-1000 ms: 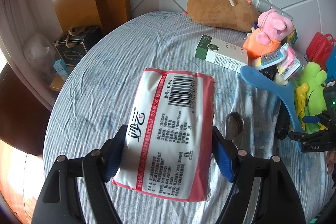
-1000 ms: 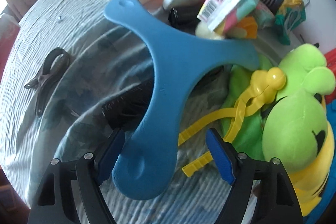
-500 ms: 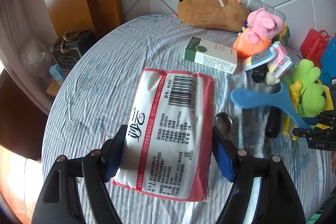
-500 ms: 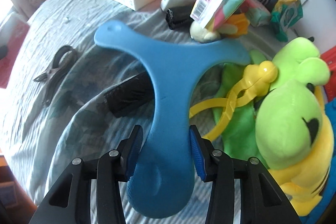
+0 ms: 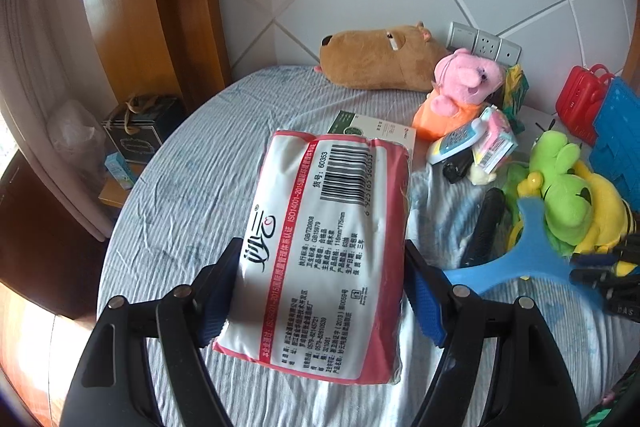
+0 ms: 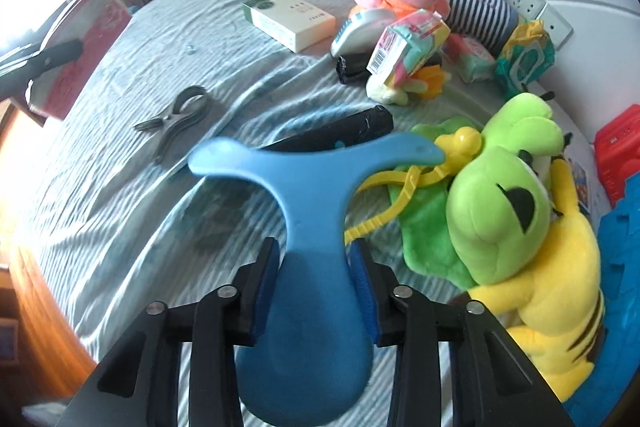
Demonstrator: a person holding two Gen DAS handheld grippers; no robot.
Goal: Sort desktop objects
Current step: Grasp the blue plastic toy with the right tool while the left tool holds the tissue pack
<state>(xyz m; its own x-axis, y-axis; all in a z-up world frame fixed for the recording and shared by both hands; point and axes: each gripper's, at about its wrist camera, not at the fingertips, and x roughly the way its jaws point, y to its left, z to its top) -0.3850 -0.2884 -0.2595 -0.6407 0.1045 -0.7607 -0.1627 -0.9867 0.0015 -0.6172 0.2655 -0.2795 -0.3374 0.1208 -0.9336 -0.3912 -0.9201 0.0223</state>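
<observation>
Soft, light tissue pack (image 5: 320,251) squashes between the left gripper (image 5: 320,295), while the right gripper (image 6: 314,291) pinches the stiff blue holder (image 6: 316,227) at its stem.

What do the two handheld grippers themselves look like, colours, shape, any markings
Both look alike. The left gripper and the right gripper have two black, matte plastic fingers built from angular linkage bars joined by round silver rivets. Each finger ends in a blue ribbed pad. In the left wrist view, the right gripper's body shows small pale lettering, too small to read surely. No cables or sleeves are visible.
</observation>
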